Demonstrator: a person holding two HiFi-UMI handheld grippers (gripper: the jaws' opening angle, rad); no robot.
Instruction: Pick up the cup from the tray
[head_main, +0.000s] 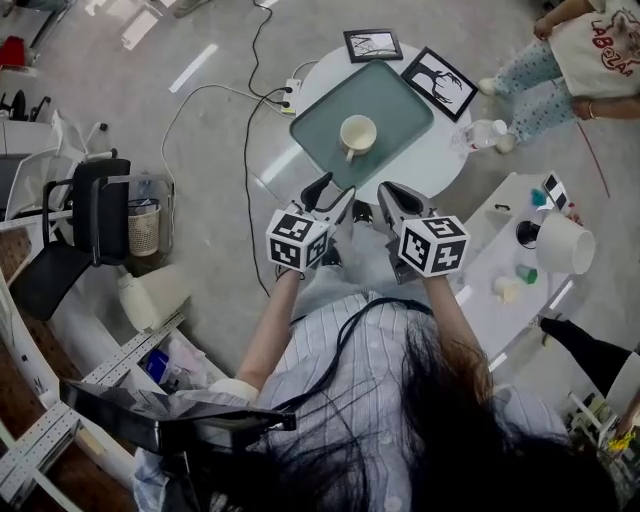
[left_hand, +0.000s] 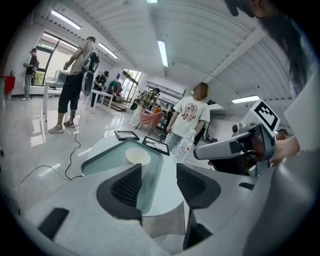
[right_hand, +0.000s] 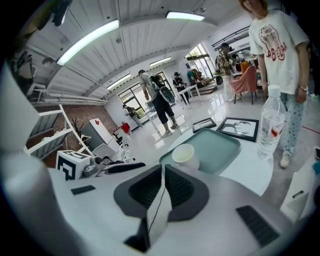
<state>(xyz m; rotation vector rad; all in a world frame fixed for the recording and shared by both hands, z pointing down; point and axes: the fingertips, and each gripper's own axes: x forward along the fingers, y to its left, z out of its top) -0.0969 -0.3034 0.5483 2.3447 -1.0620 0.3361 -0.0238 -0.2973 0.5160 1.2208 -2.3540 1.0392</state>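
We saw cup upright on tray, upper centre of head view, not yet touched. Left gripper jaws apart, empty; right gripper jaws together, empty. We judged it best to straddle cup squarely with left jaws, then close gently.

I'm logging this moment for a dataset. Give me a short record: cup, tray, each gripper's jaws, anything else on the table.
cup: upright on the tray, untouched
tray: green, on the round white table
left gripper: jaws apart, empty, short of the cup
right gripper: jaws together, empty
also on table: water bottle, two framed pictures
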